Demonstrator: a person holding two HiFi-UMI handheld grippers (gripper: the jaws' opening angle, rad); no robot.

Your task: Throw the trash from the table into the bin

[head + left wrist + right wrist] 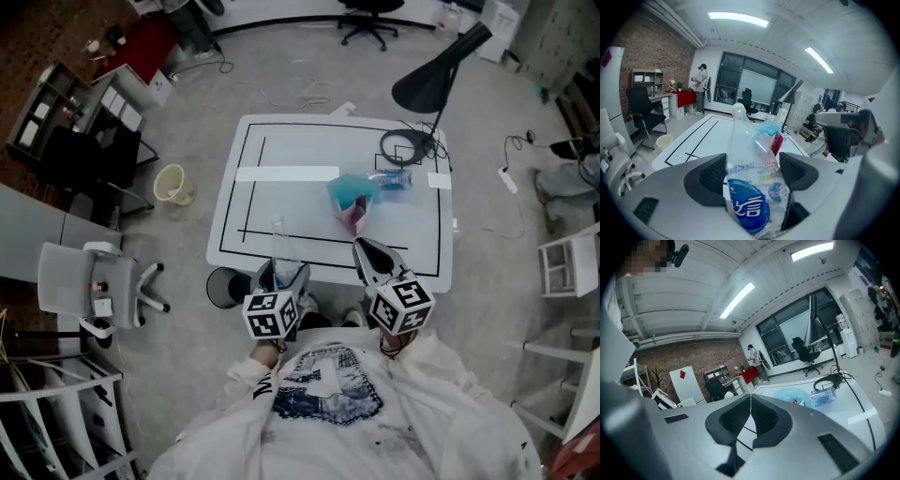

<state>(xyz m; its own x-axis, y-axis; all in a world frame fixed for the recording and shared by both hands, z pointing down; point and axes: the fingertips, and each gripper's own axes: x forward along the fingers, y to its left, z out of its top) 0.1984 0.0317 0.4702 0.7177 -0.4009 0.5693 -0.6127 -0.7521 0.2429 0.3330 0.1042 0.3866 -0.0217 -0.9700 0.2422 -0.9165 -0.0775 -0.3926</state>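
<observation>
While the white table (309, 211) bears a blue bag (354, 194) of trash toward one o'clock, the left gripper (752, 174) at its seven o'clock edge clamps wide on a clear bottle (740, 154), and the right gripper (750, 416) at five o'clock is closed tight, empty.
</observation>
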